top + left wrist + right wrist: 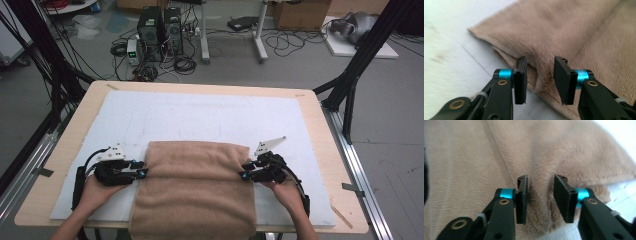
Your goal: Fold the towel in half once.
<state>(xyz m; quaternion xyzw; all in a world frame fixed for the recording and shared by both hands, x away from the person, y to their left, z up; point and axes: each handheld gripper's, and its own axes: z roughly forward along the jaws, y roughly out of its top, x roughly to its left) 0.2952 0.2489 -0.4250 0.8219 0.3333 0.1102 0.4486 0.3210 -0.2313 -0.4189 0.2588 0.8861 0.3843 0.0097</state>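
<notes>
A: Where does the tan towel (pixel 194 187) lie?

B: On the white mat (pixel 200 115) that covers the wooden table (pixel 320 125), in the near middle. It is folded, with the fold line running left to right on the far side, and its near end hangs over the near edge of the table.

A: And the two hands?

B: The left hand (pixel 95 192) comes in from the near left and holds the left gripper (pixel 142 168) at the towel's left edge. The right hand (pixel 287 192) mirrors it, with the right gripper (pixel 243 170) at the towel's right edge. Both tools point inward, toward each other, with the towel between them.

A: Are the tongs clenched on the cloth?

B: No. In the left gripper view the left gripper (pixel 540 80) has its black jaws parted, with a raised ridge of the towel (pixel 564 32) edge standing in the gap. The pads do not press it; there is space on either side. So released.

A: Same on the other side?

B: Yes. In the right gripper view the right gripper (pixel 540 198) also stands apart, with a soft pinched fold of the towel (pixel 474 157) between the jaws, loose. The cloth there bunches up into creases that fan away from the gap. White mat (pixel 621 135) shows beyond the towel's corner.
</notes>
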